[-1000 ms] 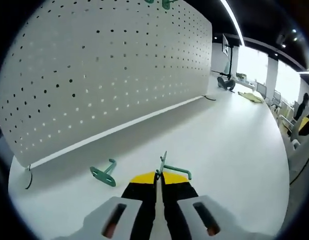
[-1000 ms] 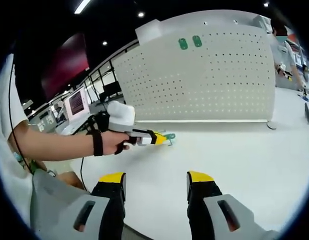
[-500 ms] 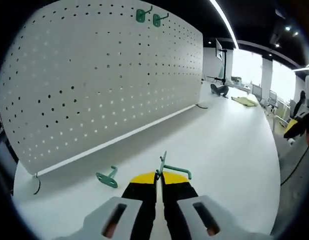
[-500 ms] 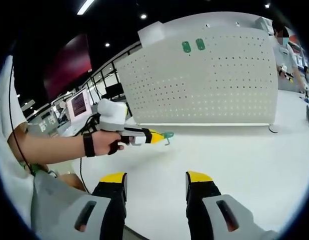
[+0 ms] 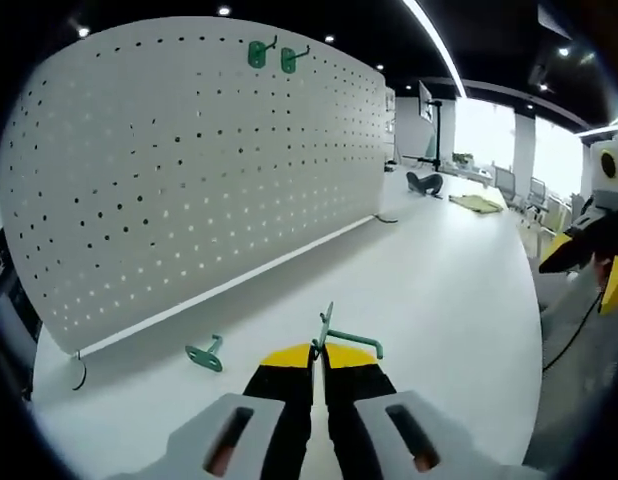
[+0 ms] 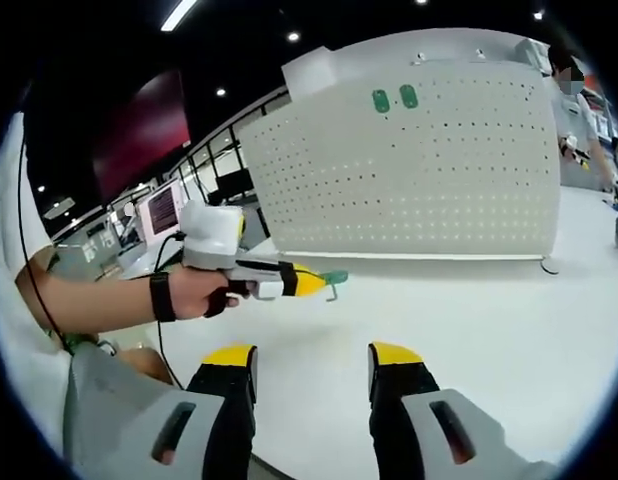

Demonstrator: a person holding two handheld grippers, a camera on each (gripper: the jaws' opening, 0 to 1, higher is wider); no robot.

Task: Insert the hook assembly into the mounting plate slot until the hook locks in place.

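While left hand-held gripper (image 5: pixel 318 352) clamps green hook (image 5: pixel 341 338), right hand-held gripper (image 6: pixel 311 358) gapes, empty.

- dark ceiling with long strip light (image 5: pixel 441 45) and small spot lamps
- bright windows (image 5: pixel 501 140) at far side
- desks with monitors (image 6: pixel 161 210)

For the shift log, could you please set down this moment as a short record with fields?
left gripper: shut on a green metal hook, held above the table
right gripper: open, holding nothing
white perforated pegboard: upright on the white table
two mounted green hooks: near the pegboard's top edge
loose green hook: lying on the table near the pegboard's base
task state: held hook not yet inserted
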